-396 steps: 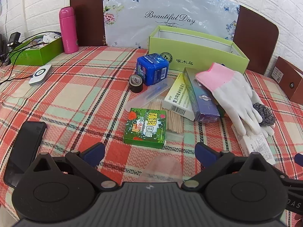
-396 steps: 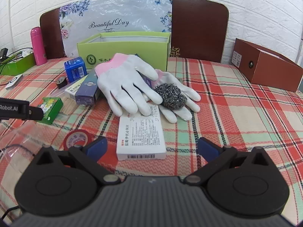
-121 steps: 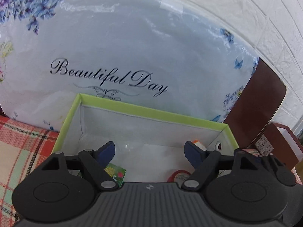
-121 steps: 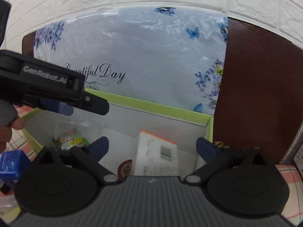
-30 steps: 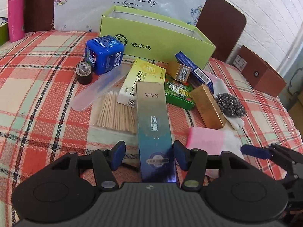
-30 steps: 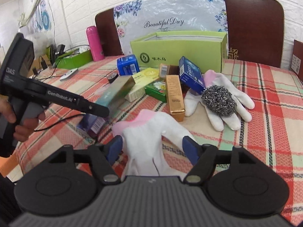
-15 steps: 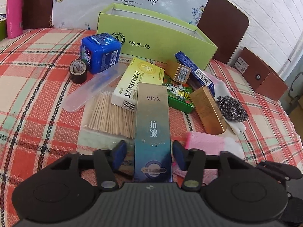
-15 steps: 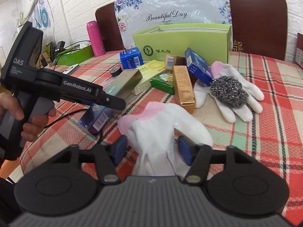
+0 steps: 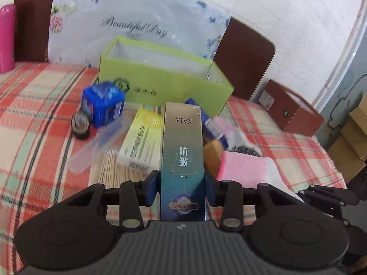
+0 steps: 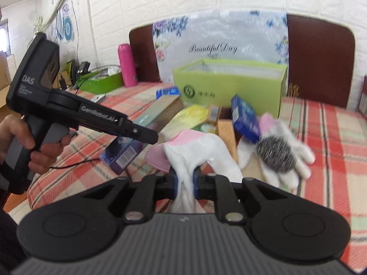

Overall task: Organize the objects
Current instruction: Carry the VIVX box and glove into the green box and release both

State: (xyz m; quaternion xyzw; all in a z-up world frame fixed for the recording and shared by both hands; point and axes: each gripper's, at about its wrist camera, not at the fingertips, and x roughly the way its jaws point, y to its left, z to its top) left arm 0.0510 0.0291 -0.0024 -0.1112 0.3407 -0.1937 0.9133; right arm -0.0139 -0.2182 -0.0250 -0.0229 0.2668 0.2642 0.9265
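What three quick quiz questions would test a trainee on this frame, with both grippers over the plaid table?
1. True or false: the left gripper grips a pink bottle.
2. What does the right gripper hold? A) steel scourer B) white glove with pink cuff C) blue box
3. Fill in: the steel scourer rests on a second white ____.

Key:
1. False. Its fingers clamp the tall VIVX box; the pink bottle stands at the table's far edge.
2. B. The white glove is pinched between the fingers.
3. Glove, lying flat on the table.
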